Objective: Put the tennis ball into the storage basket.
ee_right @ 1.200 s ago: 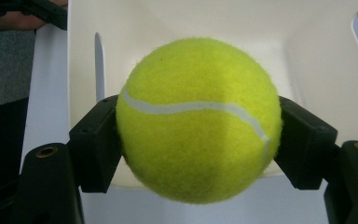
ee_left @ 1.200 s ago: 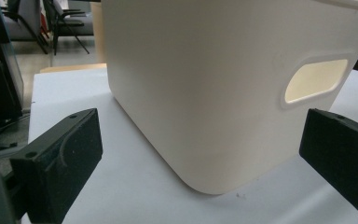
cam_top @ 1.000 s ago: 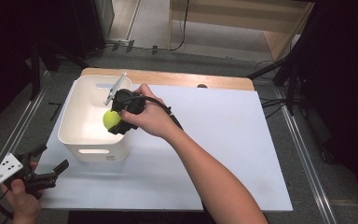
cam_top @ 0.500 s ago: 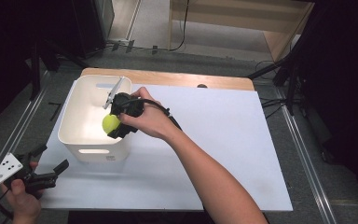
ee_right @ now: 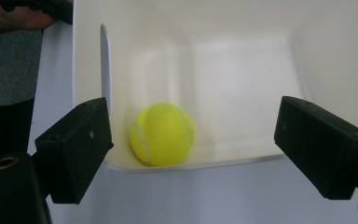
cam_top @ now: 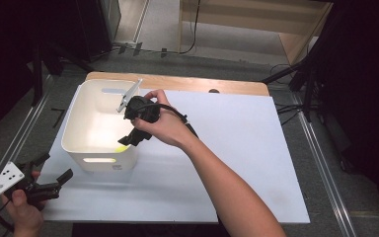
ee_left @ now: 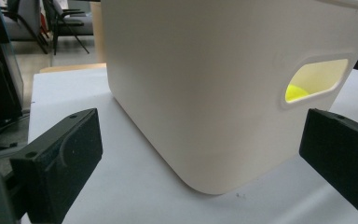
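Tennis ball (ee_right: 162, 134) sits in the bin (ee_right: 279, 70) below the right claw (ee_right: 193, 144), jaws apart; lift straight up, clear of the rim

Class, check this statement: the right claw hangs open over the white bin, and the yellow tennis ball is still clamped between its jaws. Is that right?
Not quite. The right claw does hang open over the white bin, but the tennis ball isn't clamped in it. The right gripper view shows the ball lying on the bin's floor near a wall, with both jaws spread wide and apart from it.
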A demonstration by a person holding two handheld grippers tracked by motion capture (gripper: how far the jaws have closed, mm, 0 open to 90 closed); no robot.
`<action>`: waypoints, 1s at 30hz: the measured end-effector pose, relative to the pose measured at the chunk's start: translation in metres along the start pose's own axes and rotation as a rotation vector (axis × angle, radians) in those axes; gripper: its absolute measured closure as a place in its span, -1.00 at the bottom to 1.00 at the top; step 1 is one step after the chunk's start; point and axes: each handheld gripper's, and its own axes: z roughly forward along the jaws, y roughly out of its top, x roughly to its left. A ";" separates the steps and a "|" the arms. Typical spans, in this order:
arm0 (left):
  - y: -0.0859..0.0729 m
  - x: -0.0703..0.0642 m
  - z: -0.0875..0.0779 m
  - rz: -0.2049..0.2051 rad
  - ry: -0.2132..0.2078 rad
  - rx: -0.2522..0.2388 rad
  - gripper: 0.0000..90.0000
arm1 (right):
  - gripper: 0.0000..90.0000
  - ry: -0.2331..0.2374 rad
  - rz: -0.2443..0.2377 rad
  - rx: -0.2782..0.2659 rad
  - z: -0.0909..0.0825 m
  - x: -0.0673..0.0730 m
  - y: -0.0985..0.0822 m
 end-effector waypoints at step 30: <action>0.000 -0.001 0.001 0.011 0.004 0.008 -1.00 | -0.78 -0.085 0.098 -0.084 -0.035 0.006 -0.072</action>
